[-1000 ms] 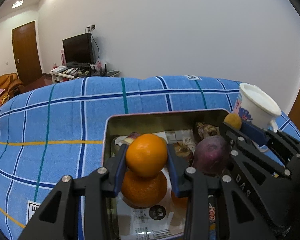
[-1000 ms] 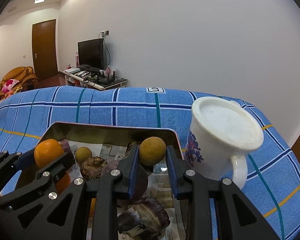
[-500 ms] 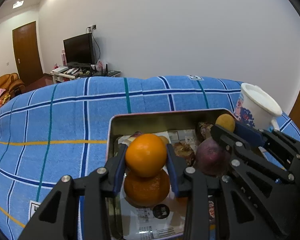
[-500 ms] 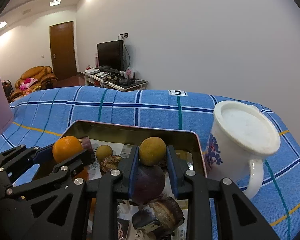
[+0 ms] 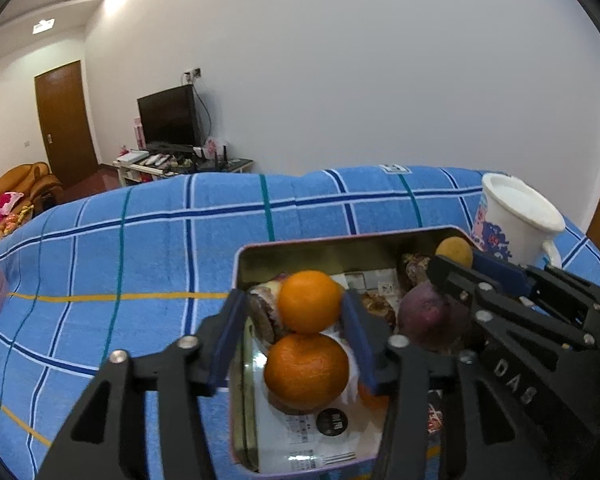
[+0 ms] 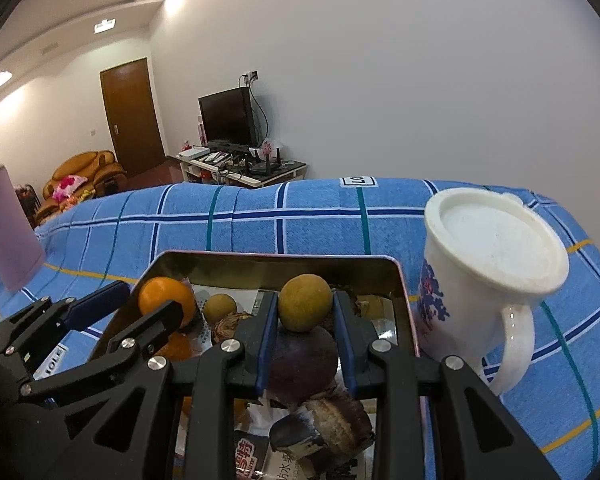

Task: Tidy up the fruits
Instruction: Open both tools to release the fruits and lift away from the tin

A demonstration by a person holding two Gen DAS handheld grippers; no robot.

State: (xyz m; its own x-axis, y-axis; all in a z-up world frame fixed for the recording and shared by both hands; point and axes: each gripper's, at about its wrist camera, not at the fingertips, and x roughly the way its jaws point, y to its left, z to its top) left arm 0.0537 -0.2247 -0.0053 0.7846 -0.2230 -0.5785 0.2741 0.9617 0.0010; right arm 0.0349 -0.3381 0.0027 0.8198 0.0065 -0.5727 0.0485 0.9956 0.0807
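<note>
A metal tin lined with paper sits on the blue checked cloth. It holds oranges, a purple fruit, a small yellow-brown fruit and dark pastries. My left gripper is open over the tin. An orange sits between its fingers, touching the right pad, with a gap on the left, on top of a second orange. My right gripper is shut on a yellow-brown round fruit above the purple fruit.
A white mug with a blue print stands just right of the tin. A pink object stands on the cloth at far left. A TV stand, a door and a sofa lie beyond the table.
My left gripper's fingers have spread apart and released the orange, which now rests on the lower orange. The right gripper has stayed shut on the yellow-brown fruit and lifted slightly.
</note>
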